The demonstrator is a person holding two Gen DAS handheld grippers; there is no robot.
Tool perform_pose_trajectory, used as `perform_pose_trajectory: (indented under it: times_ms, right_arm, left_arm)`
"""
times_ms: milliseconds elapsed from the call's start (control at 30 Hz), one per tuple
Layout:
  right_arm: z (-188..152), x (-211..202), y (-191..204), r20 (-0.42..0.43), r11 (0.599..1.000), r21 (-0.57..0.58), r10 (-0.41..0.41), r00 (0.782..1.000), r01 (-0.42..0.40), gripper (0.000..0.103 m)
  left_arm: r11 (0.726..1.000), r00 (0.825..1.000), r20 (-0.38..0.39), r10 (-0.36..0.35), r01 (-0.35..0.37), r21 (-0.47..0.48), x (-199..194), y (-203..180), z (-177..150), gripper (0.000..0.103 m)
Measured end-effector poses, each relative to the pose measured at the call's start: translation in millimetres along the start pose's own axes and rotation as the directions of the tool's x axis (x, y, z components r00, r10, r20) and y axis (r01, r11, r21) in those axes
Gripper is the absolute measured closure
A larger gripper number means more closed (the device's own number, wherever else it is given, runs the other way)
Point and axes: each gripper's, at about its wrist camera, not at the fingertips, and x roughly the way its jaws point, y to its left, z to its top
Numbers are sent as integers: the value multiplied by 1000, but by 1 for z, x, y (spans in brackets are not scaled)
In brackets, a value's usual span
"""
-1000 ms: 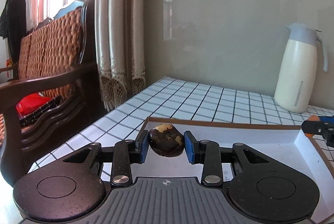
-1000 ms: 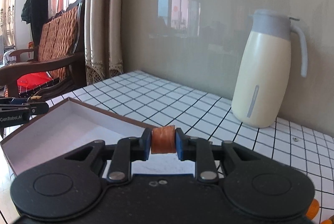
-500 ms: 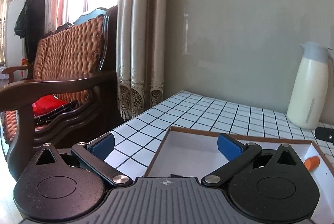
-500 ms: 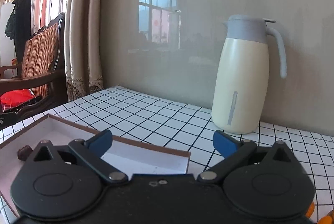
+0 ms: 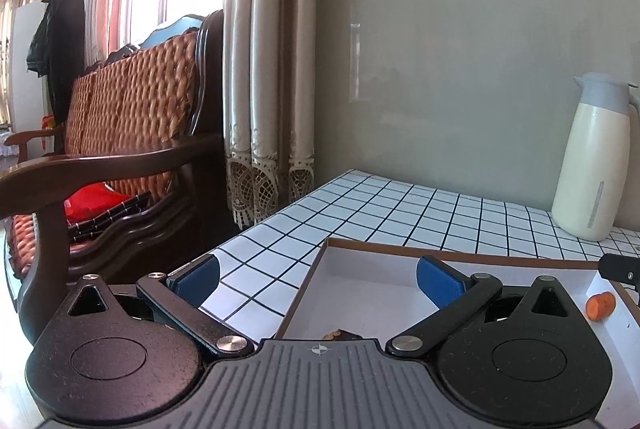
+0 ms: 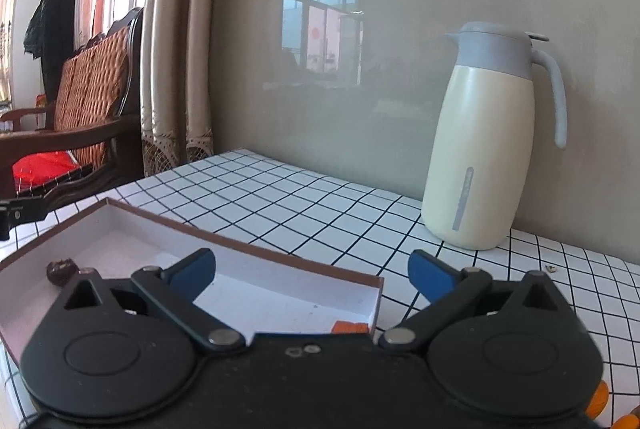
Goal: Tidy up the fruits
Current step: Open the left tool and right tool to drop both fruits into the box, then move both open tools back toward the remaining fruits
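A shallow white box with a brown rim (image 5: 460, 256) (image 6: 248, 243) lies on the tiled table. My left gripper (image 5: 318, 279) hangs open over its left end; a dark brown fruit (image 5: 340, 334) lies in the box just below, mostly hidden by the gripper body. An orange fruit piece (image 5: 599, 305) rests at the box's right end. My right gripper (image 6: 312, 275) stands open above the box's right end, with the orange piece (image 6: 350, 327) in the box beneath it. The dark fruit (image 6: 61, 271) shows at the box's left end.
A cream jug with a grey lid (image 6: 486, 145) (image 5: 594, 161) stands at the back against the wall. A wooden armchair with woven cushions (image 5: 120, 149) and curtains (image 5: 264, 69) lie left of the table. More orange pieces (image 6: 600, 399) sit at the lower right.
Both grippers have opened wide. The left one let go of the dark fruit and the right one let go of the orange piece; both now lie in the box.
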Motion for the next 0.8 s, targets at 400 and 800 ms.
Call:
perform_pose_trajectory:
  times_ms: [400,800]
  right_arm:
    - [6,-34,-1,41,1000,-2,3,999,-3,6]
    - [-8,-95,0,88,1000,22,-6,996,4,6]
  left_arm:
    - [1000,1000,25,6,-6,4,-20,-1,0,0]
    - [998,986,156,-55,53,15,-92,-16,-9,0]
